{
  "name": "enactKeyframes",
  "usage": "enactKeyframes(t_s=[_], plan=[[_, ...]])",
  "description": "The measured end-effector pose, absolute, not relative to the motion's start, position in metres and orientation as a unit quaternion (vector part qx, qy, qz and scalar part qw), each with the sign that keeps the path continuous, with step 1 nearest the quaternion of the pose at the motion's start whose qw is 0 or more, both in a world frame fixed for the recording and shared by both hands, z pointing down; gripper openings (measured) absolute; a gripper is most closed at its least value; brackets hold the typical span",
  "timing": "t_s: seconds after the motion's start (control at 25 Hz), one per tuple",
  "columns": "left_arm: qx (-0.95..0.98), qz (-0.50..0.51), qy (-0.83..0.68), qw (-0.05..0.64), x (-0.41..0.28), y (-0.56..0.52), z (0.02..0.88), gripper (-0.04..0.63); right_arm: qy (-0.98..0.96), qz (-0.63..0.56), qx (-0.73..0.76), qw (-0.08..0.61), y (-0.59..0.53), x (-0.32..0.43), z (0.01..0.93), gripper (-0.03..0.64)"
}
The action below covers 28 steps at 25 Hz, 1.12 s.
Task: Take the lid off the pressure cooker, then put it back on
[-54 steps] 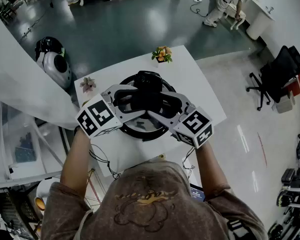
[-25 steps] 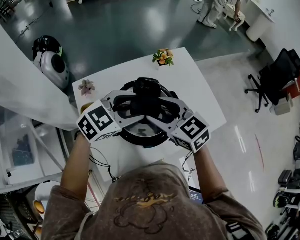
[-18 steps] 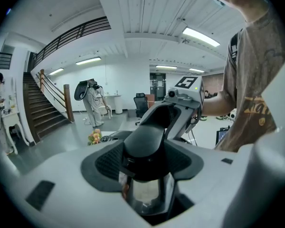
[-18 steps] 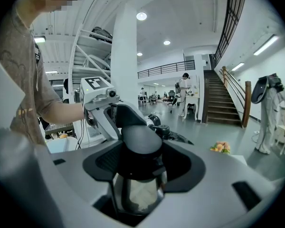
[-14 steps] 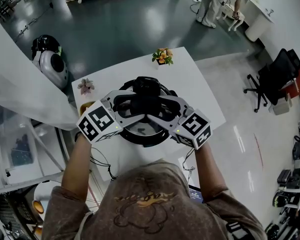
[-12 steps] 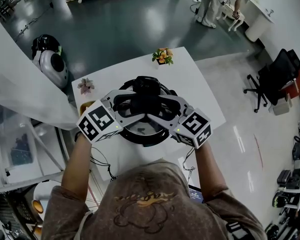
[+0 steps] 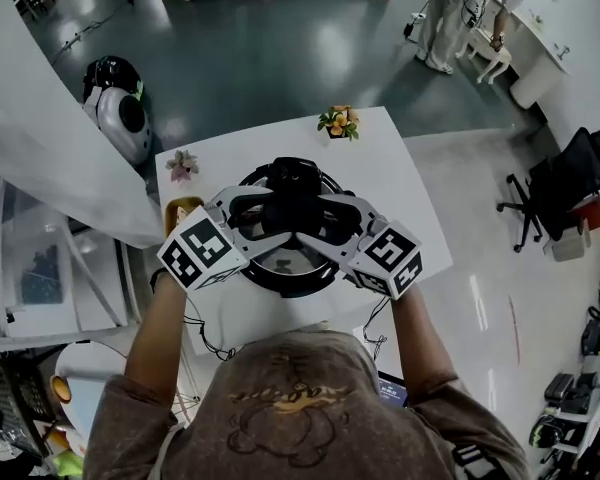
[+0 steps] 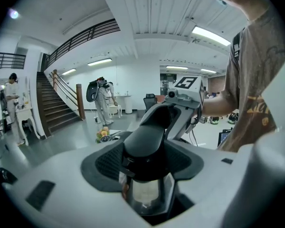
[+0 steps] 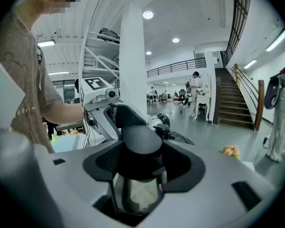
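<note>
The pressure cooker [image 7: 289, 271], steel with a black top [image 7: 294, 180], stands on the white table [image 7: 400, 193]. Both grippers reach it from opposite sides. My left gripper [image 7: 256, 208] is shut on the cooker's left black handle [image 8: 147, 144], with shiny steel showing below it. My right gripper [image 7: 330, 214] is shut on the right black handle [image 9: 139, 145] in the same way. In each gripper view the handle fills the gap between the jaws. From these views I cannot tell whether the lid is seated or lifted.
Orange flowers [image 7: 338, 121] stand at the table's far edge and a pink flower [image 7: 183, 163] at its left corner, with a yellow thing [image 7: 180, 208] beside my left gripper. The table's edges lie close on all sides. A person [image 7: 458, 8] stands on the floor beyond.
Both grippers stay clamped on the cooker's handles and the cooker keeps its place on the table. Only the head view has shifted a little.
</note>
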<state>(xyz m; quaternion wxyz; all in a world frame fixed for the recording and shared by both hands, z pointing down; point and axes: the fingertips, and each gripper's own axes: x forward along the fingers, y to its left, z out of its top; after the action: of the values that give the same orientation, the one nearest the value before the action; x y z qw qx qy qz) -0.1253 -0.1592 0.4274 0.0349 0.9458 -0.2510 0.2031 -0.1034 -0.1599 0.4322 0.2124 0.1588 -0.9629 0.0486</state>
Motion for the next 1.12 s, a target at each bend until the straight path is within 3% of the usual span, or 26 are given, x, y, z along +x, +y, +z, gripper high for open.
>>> enactKeyframes(t_s=[1.12], plan=[[0.873, 0.182, -0.445, 0.076, -0.1252, -0.1546, 0.4271, 0.268, -0.976, 0.010, -0.035, 0.213, -0.1648, -0.1057, 0.4310, 0.259]])
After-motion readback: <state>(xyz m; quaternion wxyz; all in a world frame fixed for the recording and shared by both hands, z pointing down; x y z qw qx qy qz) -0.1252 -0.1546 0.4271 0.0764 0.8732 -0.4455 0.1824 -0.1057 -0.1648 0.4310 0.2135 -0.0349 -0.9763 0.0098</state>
